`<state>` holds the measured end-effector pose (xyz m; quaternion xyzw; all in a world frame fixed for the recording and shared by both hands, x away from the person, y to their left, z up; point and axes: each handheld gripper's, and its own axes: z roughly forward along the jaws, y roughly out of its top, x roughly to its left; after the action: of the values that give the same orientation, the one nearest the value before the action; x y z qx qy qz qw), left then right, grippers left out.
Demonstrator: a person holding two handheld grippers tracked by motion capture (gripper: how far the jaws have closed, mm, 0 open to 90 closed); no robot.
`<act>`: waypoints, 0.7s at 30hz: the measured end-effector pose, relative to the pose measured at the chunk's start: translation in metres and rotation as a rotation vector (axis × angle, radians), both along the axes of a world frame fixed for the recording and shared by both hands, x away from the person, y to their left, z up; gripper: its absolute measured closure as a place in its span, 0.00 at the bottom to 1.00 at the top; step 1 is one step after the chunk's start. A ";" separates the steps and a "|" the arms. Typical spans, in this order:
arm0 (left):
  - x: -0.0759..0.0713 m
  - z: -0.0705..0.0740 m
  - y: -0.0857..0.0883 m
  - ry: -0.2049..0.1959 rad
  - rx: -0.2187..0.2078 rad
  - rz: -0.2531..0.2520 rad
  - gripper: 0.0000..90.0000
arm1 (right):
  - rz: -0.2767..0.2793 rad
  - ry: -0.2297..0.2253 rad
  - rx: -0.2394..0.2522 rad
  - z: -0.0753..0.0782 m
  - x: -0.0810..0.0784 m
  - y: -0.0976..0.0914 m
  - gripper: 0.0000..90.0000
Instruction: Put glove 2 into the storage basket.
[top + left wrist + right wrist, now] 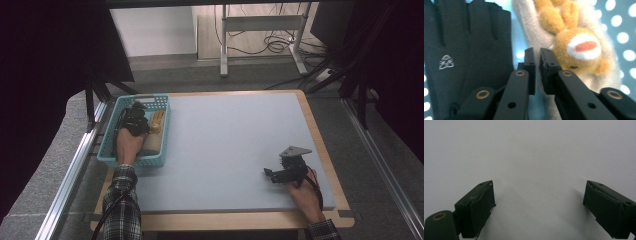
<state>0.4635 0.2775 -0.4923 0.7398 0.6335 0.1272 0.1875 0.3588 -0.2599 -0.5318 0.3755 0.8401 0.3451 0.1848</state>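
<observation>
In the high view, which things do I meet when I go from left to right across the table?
Teal basket → left gripper → beige glove with the plush animal → bare blue-grey mat → right gripper.

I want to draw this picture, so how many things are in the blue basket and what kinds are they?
Black glove: 1
Beige glove with an orange plush animal on it: 1
Total in the blue basket: 2 that can be seen; the hand and left gripper cover part of the basket, so more could be hidden.
</observation>
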 end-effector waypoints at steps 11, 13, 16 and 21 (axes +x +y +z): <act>-0.009 0.008 0.014 -0.044 0.032 0.034 0.78 | 0.000 0.000 0.000 0.000 0.000 0.000 0.11; -0.010 0.009 0.017 -0.057 0.037 0.048 0.75 | 0.000 -0.001 0.000 0.000 0.000 0.000 0.11; -0.013 0.012 0.020 -0.070 0.034 0.050 0.71 | 0.000 -0.001 0.000 0.000 0.000 0.000 0.11; -0.018 0.014 0.023 -0.090 0.031 0.053 0.62 | 0.000 -0.001 -0.001 0.000 0.000 0.000 0.11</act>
<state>0.4460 0.3008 -0.4780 0.7192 0.6417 0.1750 0.2010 0.3588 -0.2598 -0.5318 0.3751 0.8402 0.3450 0.1852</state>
